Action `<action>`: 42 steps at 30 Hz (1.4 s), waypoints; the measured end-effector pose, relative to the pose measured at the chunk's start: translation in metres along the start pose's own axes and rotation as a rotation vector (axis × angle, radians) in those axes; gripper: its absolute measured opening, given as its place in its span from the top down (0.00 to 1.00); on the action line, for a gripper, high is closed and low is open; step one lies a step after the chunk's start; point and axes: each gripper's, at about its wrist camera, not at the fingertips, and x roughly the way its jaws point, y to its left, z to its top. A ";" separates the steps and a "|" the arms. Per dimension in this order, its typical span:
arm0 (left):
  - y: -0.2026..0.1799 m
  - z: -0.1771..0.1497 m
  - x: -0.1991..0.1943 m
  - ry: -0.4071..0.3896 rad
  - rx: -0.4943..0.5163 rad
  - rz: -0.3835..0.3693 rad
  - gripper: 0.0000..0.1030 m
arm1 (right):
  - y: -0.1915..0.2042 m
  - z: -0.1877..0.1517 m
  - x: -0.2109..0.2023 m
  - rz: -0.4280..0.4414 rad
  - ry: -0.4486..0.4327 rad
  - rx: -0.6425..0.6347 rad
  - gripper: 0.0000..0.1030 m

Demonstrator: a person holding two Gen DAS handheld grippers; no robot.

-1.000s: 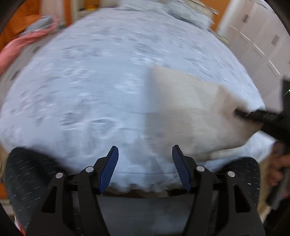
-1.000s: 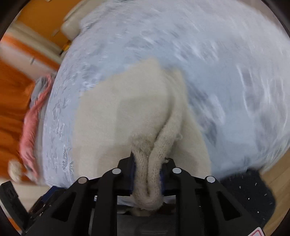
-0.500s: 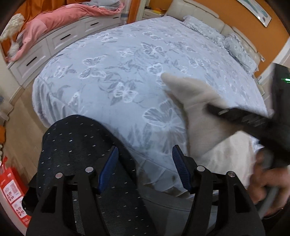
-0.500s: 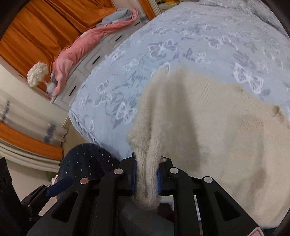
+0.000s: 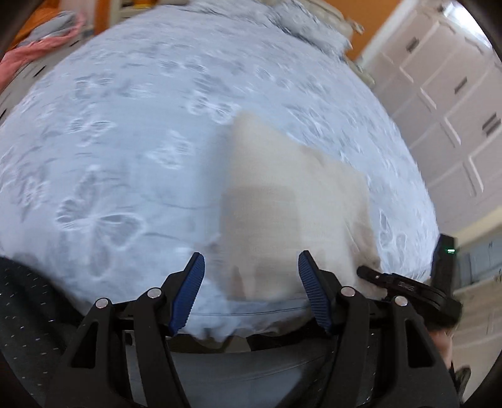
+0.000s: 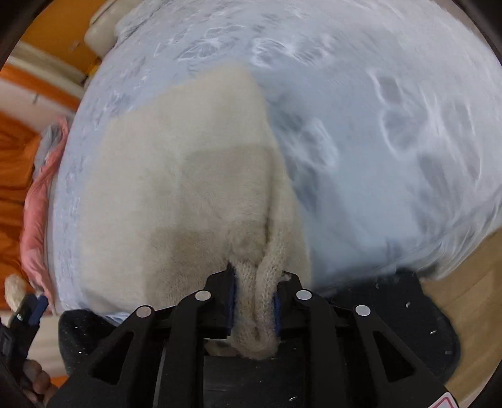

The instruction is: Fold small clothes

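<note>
A cream knitted garment (image 6: 188, 188) lies spread on the blue butterfly-print bed cover (image 6: 392, 141). My right gripper (image 6: 254, 298) is shut on a bunched edge of the garment at the near side of the bed. In the left wrist view the garment (image 5: 282, 194) lies just ahead of my left gripper (image 5: 251, 276), which is open and empty above the bed's near edge. The right gripper also shows in the left wrist view (image 5: 404, 288), at the garment's right corner. Both views are blurred.
White wardrobe doors (image 5: 439, 94) stand to the right of the bed (image 5: 125, 141). A pink blanket (image 6: 34, 194) lies on a bench at the left. A dark dotted cushion (image 5: 28, 320) sits against the bed's near edge. Pillows (image 5: 301, 28) lie at the far end.
Both grippers swung back toward the bed; the left now faces the garment directly. The right still holds the garment's edge and the garment lies flatter on the cover.
</note>
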 end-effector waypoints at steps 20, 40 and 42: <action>-0.064 -0.010 0.037 0.020 0.174 0.130 0.42 | 0.030 0.000 -0.042 0.034 -0.189 -0.107 0.82; -0.035 -0.056 0.030 0.120 0.206 0.105 0.36 | 0.069 0.021 -0.060 0.227 -0.137 -0.083 0.83; -0.039 -0.058 0.033 0.091 0.244 0.135 0.36 | 0.094 0.027 -0.083 0.304 -0.191 -0.124 0.83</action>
